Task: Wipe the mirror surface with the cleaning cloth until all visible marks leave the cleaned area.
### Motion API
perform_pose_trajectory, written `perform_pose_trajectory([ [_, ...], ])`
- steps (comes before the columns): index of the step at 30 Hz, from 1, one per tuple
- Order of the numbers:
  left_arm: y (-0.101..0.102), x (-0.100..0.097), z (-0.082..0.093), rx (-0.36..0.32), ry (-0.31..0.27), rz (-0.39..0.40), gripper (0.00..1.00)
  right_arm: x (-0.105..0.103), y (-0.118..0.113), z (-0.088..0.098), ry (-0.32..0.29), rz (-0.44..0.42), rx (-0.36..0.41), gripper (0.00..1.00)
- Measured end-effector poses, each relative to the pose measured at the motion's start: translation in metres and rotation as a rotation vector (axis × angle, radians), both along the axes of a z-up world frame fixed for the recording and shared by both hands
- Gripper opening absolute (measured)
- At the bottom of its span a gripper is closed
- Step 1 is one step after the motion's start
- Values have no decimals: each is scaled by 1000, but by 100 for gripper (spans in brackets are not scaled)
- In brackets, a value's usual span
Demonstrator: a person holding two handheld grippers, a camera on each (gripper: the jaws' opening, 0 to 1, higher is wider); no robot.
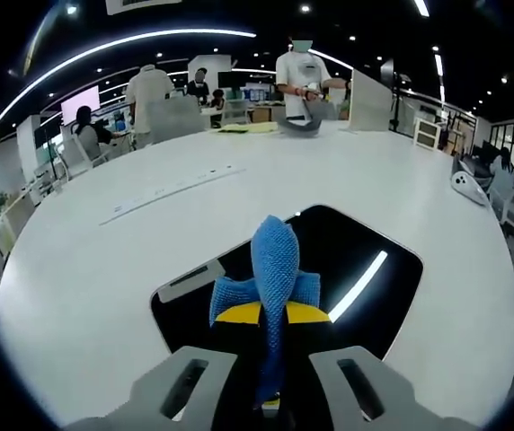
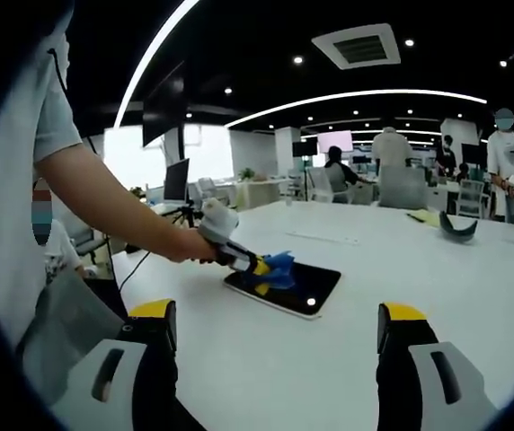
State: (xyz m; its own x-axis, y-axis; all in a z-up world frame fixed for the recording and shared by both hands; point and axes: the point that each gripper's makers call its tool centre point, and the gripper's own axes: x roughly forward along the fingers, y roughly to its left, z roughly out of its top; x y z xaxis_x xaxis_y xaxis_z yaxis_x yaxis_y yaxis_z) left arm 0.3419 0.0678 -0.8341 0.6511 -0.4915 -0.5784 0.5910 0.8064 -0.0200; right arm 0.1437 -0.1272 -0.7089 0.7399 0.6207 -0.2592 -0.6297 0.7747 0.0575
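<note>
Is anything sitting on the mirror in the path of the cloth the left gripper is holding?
Nothing visible. The left gripper holds the blue knitted cleaning cloth over the dark rectangular mirror. The mirror's surface shows ceiling-light reflections with no objects on it. The right gripper is open, off to the side above the white table.

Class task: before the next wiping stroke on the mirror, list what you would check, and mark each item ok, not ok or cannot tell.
1. Blue cloth gripped by the left gripper: ok.
2. Cloth over the mirror: ok; actual contact: cannot tell.
3. Mirror lies flat on the white table: ok.
4. Right gripper open and clear of the mirror: ok.
5. Mirror and cloth both visible in the right gripper view: ok.
6. Marks left on the mirror: cannot tell, it reflects ceiling lights.
</note>
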Motion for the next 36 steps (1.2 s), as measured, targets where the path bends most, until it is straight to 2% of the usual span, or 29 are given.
perform_pose_trajectory([
  [36,26,-7,0,3,-2,12,5,0,0,-5,-1,-5,-37,92],
])
